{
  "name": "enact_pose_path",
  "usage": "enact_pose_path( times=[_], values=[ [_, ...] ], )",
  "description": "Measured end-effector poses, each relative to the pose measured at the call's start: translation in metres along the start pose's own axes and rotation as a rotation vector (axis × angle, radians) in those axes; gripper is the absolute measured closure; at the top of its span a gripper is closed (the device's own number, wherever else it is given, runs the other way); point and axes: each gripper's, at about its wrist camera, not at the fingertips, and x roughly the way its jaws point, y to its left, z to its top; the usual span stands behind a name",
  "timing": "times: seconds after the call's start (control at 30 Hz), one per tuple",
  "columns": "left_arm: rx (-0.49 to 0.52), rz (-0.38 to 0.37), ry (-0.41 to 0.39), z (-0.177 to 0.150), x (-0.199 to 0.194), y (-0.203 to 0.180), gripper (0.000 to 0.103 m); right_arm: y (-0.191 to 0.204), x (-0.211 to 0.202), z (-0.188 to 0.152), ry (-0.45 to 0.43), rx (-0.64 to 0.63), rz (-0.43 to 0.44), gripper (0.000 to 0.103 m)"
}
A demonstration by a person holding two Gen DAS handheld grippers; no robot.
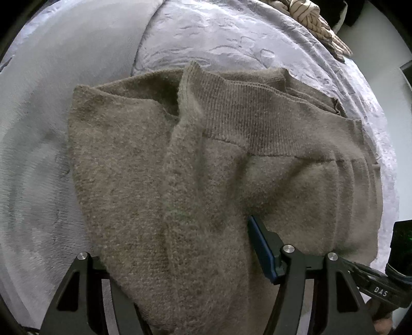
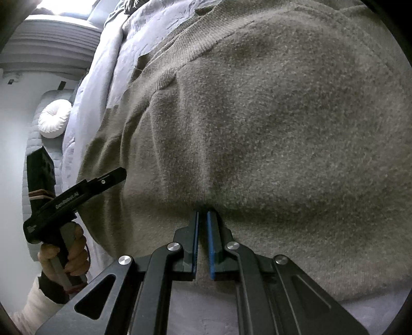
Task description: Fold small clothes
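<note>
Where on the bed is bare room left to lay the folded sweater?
Bare bedspread lies left of the sweater, and more beyond its ribbed hem. The right side is crowded: the sweater runs near the bed edge, a striped garment sits at the far corner, and both grippers work at the near edge.

I see my matte black right gripper [image 2: 202, 219]: blue-edged fingers [image 2: 211, 242], silver round screws [image 2: 173, 246]. My left gripper [image 2: 77, 195] carries white lettering; cream ribbed sleeve [image 2: 33, 306].

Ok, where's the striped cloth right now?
In the left wrist view the striped cloth lies bunched at the top right, at the far edge of the pale bedspread, beyond the brown sweater and apart from it.
</note>
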Motion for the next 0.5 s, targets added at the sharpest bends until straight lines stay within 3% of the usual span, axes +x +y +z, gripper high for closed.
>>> enact_pose_path(
  times=[0.03, 0.1, 0.13, 0.33, 0.5],
  values=[
    [0.001, 0.004, -0.006, 0.0, -0.001, 0.0, 0.046, -0.004, 0.0, 0.0, -0.001, 0.003, 0.006, 0.097],
    [0.0, -0.017, -0.011, 0.0, -0.003, -0.001, 0.071, -0.006, 0.0, 0.0, -0.003, 0.009, 0.015, 0.097],
    [-0.003, -0.053, -0.016, 0.0, -0.004, -0.001, 0.076, -0.008, 0.0, 0.0, -0.004, 0.012, 0.021, 0.097],
    [0.098, -0.057, -0.095, 0.001, -0.029, -0.026, 0.079, -0.019, 0.001, 0.002, -0.001, 0.017, 0.056, 0.097],
    [0.159, -0.12, -0.194, 0.014, -0.076, -0.068, 0.079, -0.033, -0.008, 0.003, -0.009, 0.044, 0.121, 0.096]
  ],
)
